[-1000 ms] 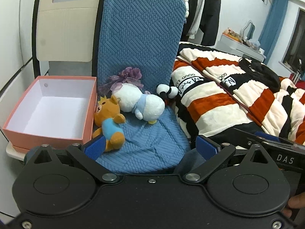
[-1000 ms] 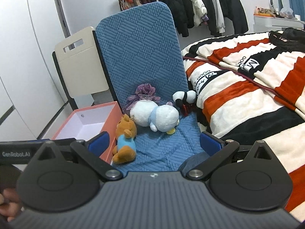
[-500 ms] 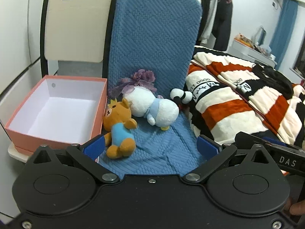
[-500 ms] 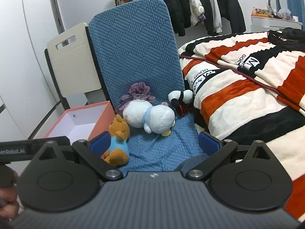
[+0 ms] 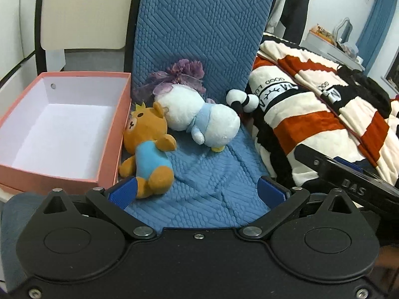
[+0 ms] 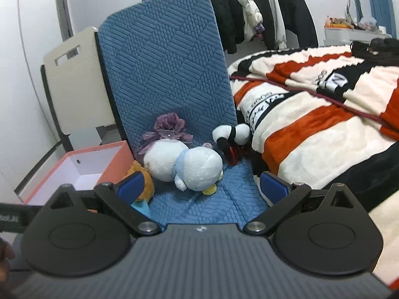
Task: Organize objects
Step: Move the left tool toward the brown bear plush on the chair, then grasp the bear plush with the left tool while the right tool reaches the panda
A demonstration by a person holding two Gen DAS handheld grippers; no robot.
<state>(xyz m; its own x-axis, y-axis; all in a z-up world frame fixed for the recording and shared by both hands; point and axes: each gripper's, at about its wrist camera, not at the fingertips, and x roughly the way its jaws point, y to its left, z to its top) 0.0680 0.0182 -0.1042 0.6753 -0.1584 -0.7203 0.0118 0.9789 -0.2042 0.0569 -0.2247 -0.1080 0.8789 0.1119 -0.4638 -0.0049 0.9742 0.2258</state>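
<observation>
Orange-brown plush bear (image 5: 149,149) lies just ahead of your left gripper (image 5: 198,191), toward its left finger, long axis running away from you beside the pink box (image 5: 113,154). Both grippers, right gripper (image 6: 201,185) included, gape empty; left is nearer.
</observation>
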